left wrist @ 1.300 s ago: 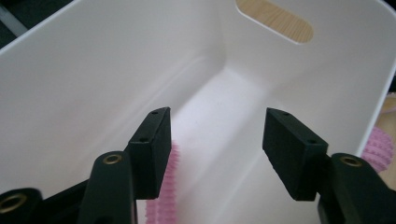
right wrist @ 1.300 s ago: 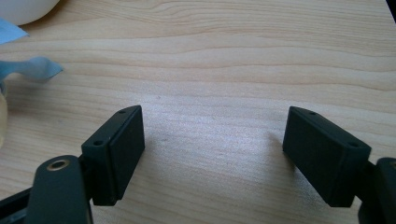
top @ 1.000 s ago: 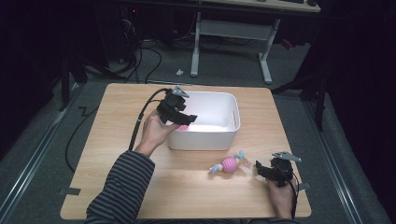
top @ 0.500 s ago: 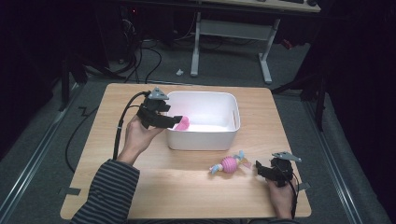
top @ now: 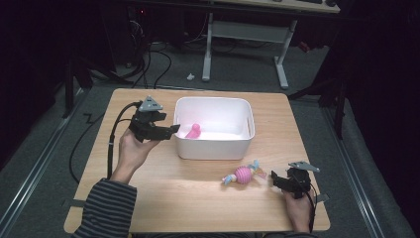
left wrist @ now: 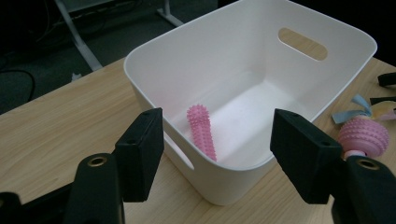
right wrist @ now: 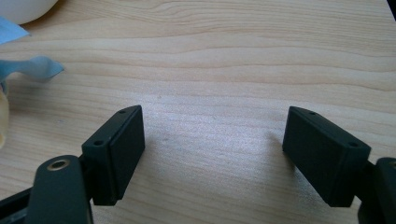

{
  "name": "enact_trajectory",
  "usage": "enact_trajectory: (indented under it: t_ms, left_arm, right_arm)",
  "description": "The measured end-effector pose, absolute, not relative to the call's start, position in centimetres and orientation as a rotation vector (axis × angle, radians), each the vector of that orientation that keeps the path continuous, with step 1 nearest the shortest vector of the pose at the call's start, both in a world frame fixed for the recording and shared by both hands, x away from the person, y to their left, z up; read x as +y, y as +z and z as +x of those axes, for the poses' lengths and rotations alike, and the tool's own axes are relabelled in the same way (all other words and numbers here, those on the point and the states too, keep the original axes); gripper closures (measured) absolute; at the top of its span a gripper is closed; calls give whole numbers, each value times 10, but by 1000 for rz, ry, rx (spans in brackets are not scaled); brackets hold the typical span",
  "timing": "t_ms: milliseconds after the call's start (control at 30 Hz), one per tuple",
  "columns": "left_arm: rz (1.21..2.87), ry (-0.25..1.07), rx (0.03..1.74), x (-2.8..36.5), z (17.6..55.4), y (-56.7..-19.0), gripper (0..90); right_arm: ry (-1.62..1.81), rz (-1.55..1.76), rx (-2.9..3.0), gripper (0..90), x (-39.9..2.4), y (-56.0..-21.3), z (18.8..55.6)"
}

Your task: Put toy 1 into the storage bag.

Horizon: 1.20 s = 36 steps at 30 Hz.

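A white plastic bin (top: pixel 213 148) stands at the middle back of the wooden table. A pink spiky stick toy (top: pixel 193 131) lies inside it near the left wall, also in the left gripper view (left wrist: pixel 201 133). My left gripper (top: pixel 173 129) hovers just outside the bin's left side, open and holding nothing, its jaws (left wrist: pixel 217 154) pointing at the bin (left wrist: pixel 243 42). A pink spiky ball with pale ribbons (top: pixel 242 174) lies in front of the bin. My right gripper (top: pixel 275 179) rests open just right of that ball, with bare wood between its jaws (right wrist: pixel 212 154).
The table (top: pixel 198 203) has free wood on the left and along the front. A blue ribbon end (right wrist: pixel 35 67) of the ball toy lies left of the right gripper's jaws. A desk frame (top: pixel 242 39) and cables (top: pixel 148 64) stand on the floor behind the table.
My left gripper has drawn back leftward from above the bin to outside its left wall. The pink spiky stick now lies free in the bin. The right gripper has stayed still.
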<state>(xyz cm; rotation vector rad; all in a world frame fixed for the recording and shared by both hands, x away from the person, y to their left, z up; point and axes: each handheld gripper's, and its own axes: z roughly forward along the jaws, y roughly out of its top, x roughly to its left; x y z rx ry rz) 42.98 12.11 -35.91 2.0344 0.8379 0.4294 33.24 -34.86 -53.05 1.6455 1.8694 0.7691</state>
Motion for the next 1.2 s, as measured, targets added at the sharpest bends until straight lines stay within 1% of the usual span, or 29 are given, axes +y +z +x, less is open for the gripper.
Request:
enact_trajectory:
  t_ms: [533, 800, 1200]
  left_arm:
    - [1979, 481, 863, 152, 408, -361, 352]
    - [1938, 477, 899, 170, 400, -367, 352]
    - [1921, 491, 943, 190, 387, -377, 352]
  right_arm:
    - [769, 1645, 1870, 211, -349, -531, 332]
    - [770, 1647, 1869, 211, -348, -531, 332]
    - [770, 1647, 1869, 211, -348, -531, 332]
